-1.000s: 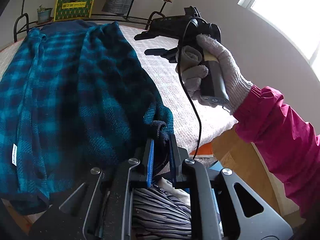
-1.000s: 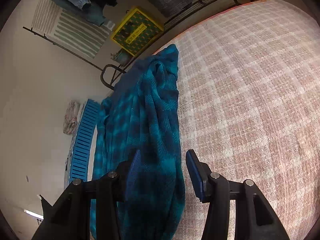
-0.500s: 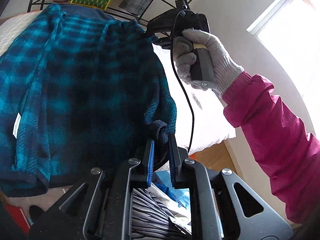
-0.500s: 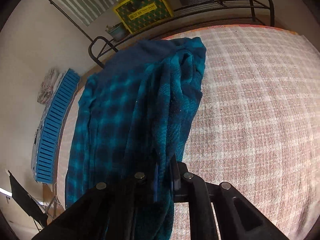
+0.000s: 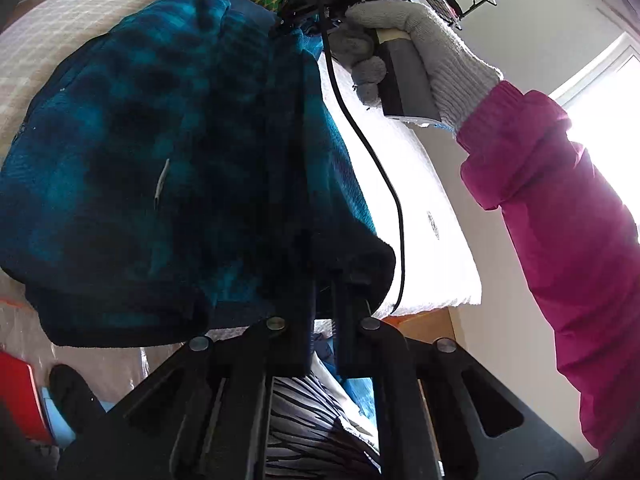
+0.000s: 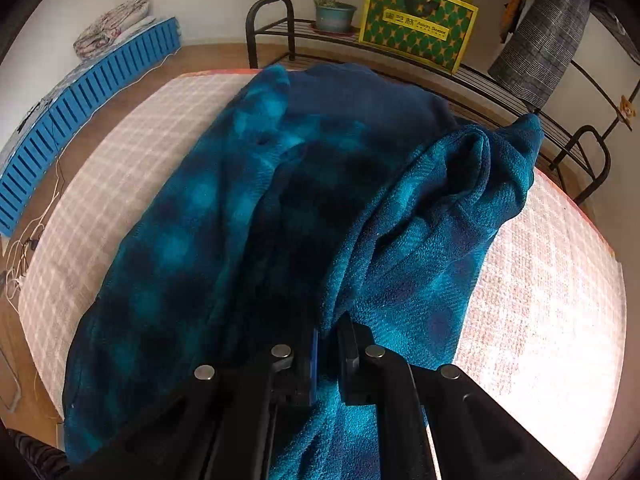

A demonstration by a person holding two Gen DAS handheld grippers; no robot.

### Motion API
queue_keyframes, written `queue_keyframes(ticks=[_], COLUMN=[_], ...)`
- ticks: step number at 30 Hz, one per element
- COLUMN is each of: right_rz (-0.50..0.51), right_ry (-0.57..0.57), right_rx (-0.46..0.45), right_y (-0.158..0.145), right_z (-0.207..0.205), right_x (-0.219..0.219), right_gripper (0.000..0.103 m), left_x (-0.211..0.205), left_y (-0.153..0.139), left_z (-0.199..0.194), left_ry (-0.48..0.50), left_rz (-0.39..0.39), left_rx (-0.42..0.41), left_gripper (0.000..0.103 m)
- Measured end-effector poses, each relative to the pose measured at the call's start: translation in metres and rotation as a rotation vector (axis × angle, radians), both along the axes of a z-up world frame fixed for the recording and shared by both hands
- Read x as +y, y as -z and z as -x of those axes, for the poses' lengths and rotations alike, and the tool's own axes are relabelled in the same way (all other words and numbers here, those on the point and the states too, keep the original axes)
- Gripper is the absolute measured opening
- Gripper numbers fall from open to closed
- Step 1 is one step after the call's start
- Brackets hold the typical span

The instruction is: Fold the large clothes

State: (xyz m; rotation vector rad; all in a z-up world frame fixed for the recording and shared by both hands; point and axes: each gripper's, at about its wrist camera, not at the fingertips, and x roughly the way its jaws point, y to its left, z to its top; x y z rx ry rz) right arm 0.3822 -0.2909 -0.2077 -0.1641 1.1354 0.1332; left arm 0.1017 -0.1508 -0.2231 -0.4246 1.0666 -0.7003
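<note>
A large teal and dark blue plaid fleece garment (image 6: 248, 216) lies partly lifted over a bed with a pale checked cover (image 6: 100, 168). My left gripper (image 5: 325, 284) is shut on the garment's dark cuffed edge (image 5: 352, 256) and holds it up off the bed's near end. My right gripper (image 6: 329, 332) is shut on a fold of the same garment (image 6: 420, 240), bunched up above the bed. In the left wrist view the gloved right hand (image 5: 416, 36) holds its gripper at the garment's far end.
A black metal rack (image 6: 460, 68) with a yellow-green box (image 6: 416, 28) and a potted plant (image 6: 334, 12) stands behind the bed. A blue slatted crate (image 6: 80, 92) lies to the left. Striped cloth (image 5: 312, 416) lies below the left gripper. A bright window (image 5: 600, 92) is on the right.
The right gripper closed on the garment's fold and lifted it. Both grippers raised the garment and carried it toward the bed's head; the fabric now hangs bunched between them.
</note>
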Motion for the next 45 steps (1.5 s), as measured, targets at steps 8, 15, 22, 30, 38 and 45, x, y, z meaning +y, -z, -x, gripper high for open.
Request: queue_keyframes(ticks=[8,15,22,30,38,45], right_rz=[0.066,-0.164,-0.364,-0.569,-0.695,-0.668], right_ry=[-0.063,-0.080,0.036,0.148,0.105,0.091], right_rx=[0.018,0.035,-0.011,0.151,0.241,0.139], right_y=[0.039,0.010,-0.027,0.016,0.057,0.021], right_z=[-0.001,0.014,0.110,0.236,0.249,0.279], right_x=[0.024,-0.006,-0.069,-0.091,-0.070,-0.101], right_gripper=[0.005,0.026,0.037,0.050,0.028,0.006], left_x=[0.012,0.032,0.071,0.050,0.027,0.023], left_y=[-0.009,-0.055,-0.063,-0.028,-0.002,-0.012], left_z=[0.013,0.015,-0.019,-0.059,-0.065,-0.039], left_ry=[0.020,0.018,-0.043,0.012,0.060,0.068], left_rz=[-0.071,-0.070,-0.041,-0.053,-0.089,-0.041], left_rx=[-0.045,-0.146,-0.107,0.017,0.057,0.055], left_gripper=[0.002,0.003,0.028,0.028,0.012,0.005])
